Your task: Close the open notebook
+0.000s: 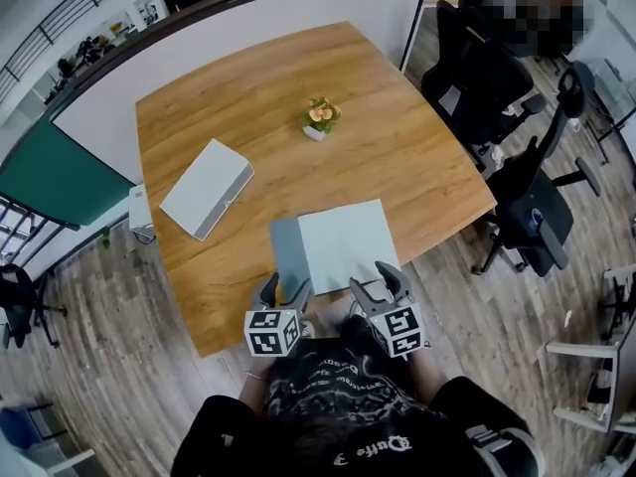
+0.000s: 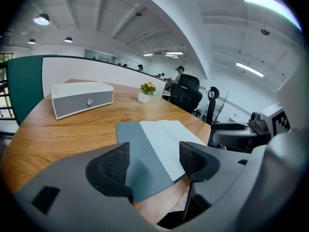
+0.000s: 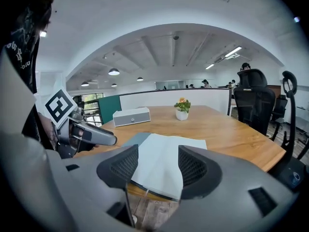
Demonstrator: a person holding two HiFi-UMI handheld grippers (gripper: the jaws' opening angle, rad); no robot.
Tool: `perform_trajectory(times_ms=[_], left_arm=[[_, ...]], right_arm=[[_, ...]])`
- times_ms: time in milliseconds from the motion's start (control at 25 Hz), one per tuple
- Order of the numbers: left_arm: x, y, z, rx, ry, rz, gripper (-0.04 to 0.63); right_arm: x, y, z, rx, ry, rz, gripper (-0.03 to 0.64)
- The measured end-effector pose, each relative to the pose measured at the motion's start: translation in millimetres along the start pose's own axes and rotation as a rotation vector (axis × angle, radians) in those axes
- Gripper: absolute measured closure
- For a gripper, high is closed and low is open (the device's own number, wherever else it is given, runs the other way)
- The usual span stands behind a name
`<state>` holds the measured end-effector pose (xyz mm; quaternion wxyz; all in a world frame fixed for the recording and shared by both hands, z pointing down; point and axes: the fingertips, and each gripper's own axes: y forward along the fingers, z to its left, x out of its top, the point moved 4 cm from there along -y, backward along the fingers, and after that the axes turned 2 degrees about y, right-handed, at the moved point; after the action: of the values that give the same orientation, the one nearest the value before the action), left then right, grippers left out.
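Observation:
The open notebook (image 1: 338,246) lies flat on the wooden table (image 1: 397,157) close to its front edge, with a grey-green cover strip on the left and pale pages on the right. My left gripper (image 1: 285,288) hovers at the notebook's near left corner, open and empty; in its own view the notebook (image 2: 159,139) lies beyond the left gripper (image 2: 154,166). Beside the near right corner my right gripper (image 1: 381,281) is also open with nothing between its fingers. In the right gripper view the notebook (image 3: 169,146) shows past the right gripper (image 3: 157,166).
A grey-and-white box (image 1: 207,189) sits on the table's left part and a small potted plant (image 1: 320,117) farther back. A white partition (image 1: 248,28) borders the far side. Black office chairs (image 1: 537,217) stand to the right.

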<state>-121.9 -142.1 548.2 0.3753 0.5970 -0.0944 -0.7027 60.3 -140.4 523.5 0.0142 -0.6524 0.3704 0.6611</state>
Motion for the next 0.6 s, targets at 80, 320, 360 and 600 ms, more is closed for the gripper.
perform_trajectory(times_ms=[80,320,360,600], left_arm=[[0.3,2.8,2.3,0.049,-0.018,0.003,0.249],[-10.4,8.1,14.2,0.21,-0.075,0.04,0.249],[-13.8,8.7,17.1,0.236,-0.087,0.052,0.249],[-41.1,14.6,22.6,0.328,-0.166,0.178,0.249]], right_arm=[[0.2,4.3,-6.7,0.035,-0.004,0.006,0.376],[4.0,16.1,-30.3,0.062,0.009,-0.02,0.444],[4.9,17.7,-33.1,0.071,0.014,-0.021,0.445],[5.2,20.6,-46.6,0.112,-0.01,-0.005,0.446]])
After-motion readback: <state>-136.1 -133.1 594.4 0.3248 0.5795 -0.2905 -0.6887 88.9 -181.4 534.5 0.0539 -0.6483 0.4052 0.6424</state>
